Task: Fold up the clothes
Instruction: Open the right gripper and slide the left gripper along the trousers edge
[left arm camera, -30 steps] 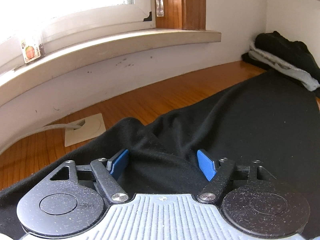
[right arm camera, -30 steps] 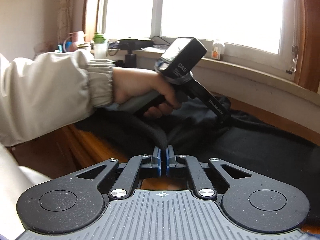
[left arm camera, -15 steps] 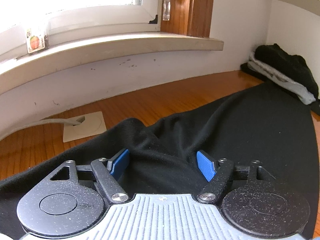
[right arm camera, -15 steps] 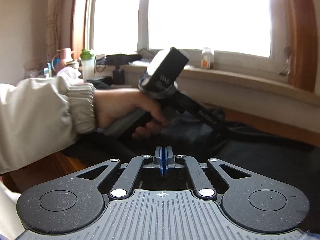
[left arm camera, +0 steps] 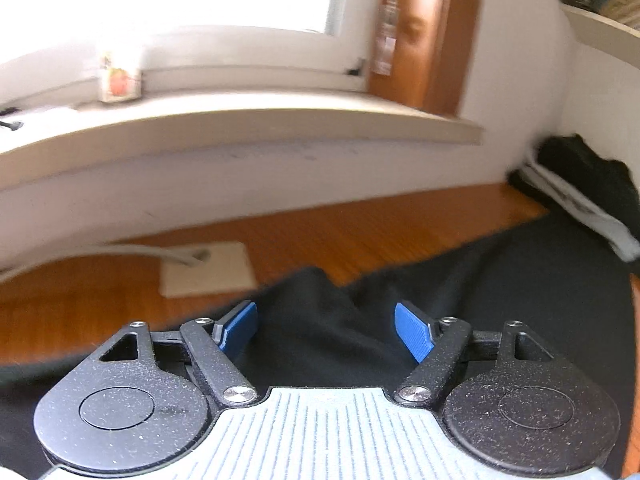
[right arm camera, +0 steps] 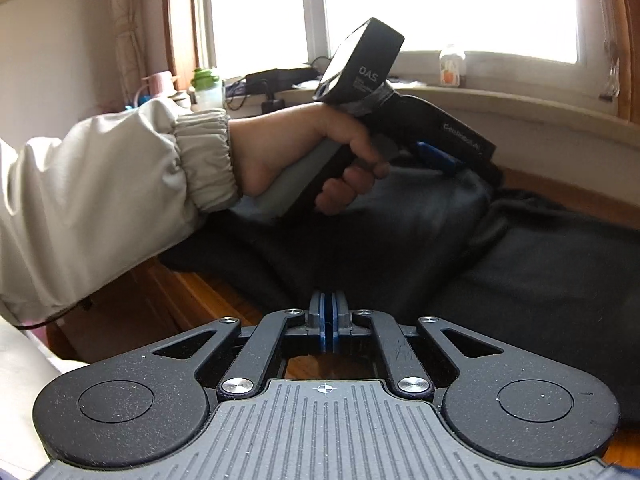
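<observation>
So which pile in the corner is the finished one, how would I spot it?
Follow the wooden table along the wall below the window sill to the far right corner. There sits a small folded stack, black with a pale grey layer, unlike the black garment spread flat beside it.

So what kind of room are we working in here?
Most likely a lived-in room at home: a wooden table set under a window sill, folded clothes stacked in the corner, and bottles and cups along the sill.
</observation>
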Demonstrator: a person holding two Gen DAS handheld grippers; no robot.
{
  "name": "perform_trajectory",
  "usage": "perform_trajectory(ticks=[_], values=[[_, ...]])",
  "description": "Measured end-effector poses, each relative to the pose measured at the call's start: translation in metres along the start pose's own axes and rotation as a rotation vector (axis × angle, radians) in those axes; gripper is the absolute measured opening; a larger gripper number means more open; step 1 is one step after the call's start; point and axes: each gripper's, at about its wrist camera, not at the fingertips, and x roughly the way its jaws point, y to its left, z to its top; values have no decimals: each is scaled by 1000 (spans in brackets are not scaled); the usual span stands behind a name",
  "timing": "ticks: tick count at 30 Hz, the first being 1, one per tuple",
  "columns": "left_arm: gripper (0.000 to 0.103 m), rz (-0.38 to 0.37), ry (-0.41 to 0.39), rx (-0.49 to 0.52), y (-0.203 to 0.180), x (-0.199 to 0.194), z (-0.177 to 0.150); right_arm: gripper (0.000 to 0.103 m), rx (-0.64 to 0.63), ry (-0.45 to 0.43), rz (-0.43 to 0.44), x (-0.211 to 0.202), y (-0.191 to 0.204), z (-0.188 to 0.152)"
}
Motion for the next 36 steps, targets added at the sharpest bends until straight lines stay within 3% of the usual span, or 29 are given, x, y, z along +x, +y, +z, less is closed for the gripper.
perform_trajectory(ticks=[3,6,13,19,21,23,24,26,36], values=[[79,21,45,57,-2,13,10,11,3,-7,-17,1,-3,-1],[78,108,87,141,-11,29,12,12,9,5,-22,4,-6,-7],[81,104,59,57,12,32,5,13,62,-24,-11,-12,-19,-13],[81,61,8,65,2,20,11,21,88,-46,-200,-29,-56,-15],[80,19,-4,124,-11,17,12,22,100,-36,-235,-27,-66,-18],[77,57,33,240,-29,24,11,23,100,-31,-256,-25,-72,-22],[71,89,57,291,-36,29,10,23,90,-33,-261,-25,-71,-24],[68,117,70,333,-37,35,6,23,61,-34,-274,-26,-67,-27],[73,92,34,210,-2,41,6,23,88,-54,-229,-58,-63,-42]])
